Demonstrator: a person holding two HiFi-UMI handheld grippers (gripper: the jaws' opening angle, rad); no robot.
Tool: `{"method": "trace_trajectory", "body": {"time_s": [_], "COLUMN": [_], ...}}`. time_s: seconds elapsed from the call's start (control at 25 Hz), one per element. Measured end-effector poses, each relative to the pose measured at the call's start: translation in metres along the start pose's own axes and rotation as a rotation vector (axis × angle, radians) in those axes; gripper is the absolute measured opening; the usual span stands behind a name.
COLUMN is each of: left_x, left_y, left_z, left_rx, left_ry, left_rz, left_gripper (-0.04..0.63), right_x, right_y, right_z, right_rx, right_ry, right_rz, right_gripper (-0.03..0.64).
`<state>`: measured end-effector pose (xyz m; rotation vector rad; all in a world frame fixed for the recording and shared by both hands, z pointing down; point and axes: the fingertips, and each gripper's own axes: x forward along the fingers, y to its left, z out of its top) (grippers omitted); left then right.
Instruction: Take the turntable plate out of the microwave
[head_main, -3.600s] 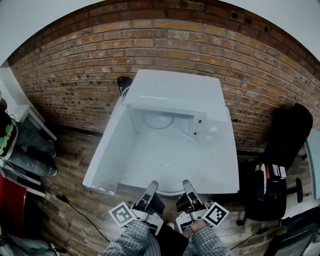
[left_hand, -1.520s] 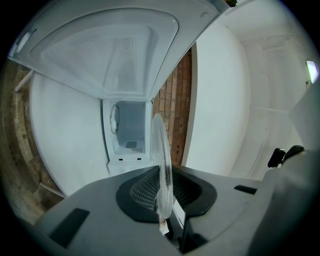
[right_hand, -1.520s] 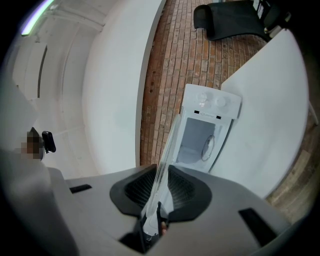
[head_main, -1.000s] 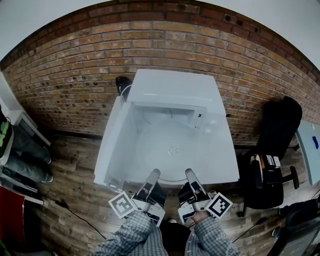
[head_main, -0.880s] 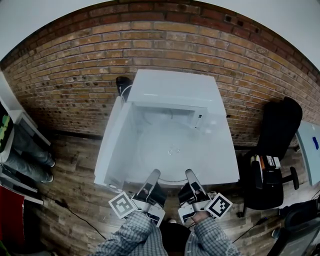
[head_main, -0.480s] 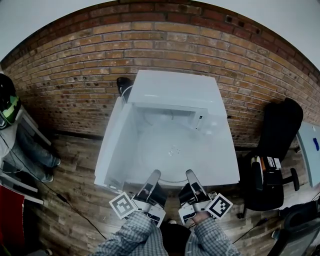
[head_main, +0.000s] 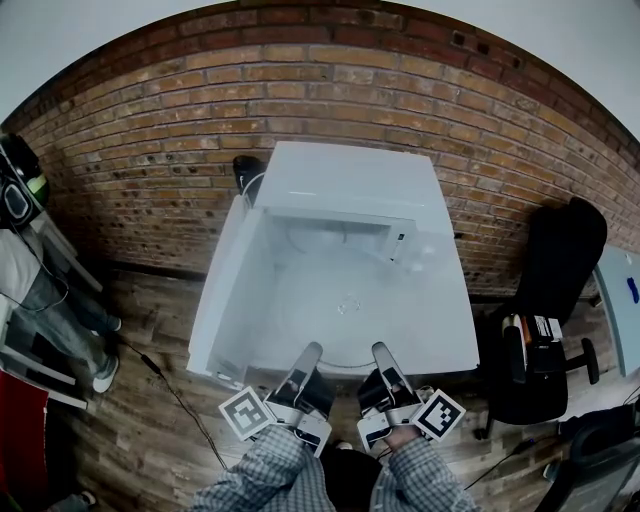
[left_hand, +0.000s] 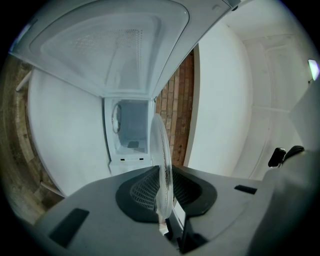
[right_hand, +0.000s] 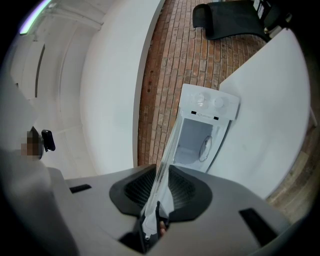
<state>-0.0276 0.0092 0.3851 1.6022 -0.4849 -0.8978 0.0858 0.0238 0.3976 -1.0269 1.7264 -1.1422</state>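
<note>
— Found the glass plate (head_main: 340, 305) where?
— Clear of the microwave (head_main: 345, 200), out over the white table (head_main: 445, 335).
— Held how?
— Pinched at the near rim, left claw (head_main: 310, 352) and right claw (head_main: 381, 350) side by side, each closed partway onto the glass edge.

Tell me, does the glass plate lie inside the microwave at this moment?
No, the glass plate is clamped in the left gripper, outside and in front of the open microwave.
</note>
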Motion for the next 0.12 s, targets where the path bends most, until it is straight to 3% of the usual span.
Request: {"method": "trace_trajectory", "body": {"time_s": [0.12], "left_x": [0.0000], "left_y": [0.0004], "left_z": [-0.0016], "left_rx": [0.001], "left_ry": [0.001], "left_rz": [0.003], "left_gripper": [0.054], "right_x": [-0.0038], "right_y": [-0.0011], "right_z": [-0.0003], "right_rx": [0.010], "right_ry": [-0.003], "right_rz": [-0.005], "right_gripper": [0.075]}}
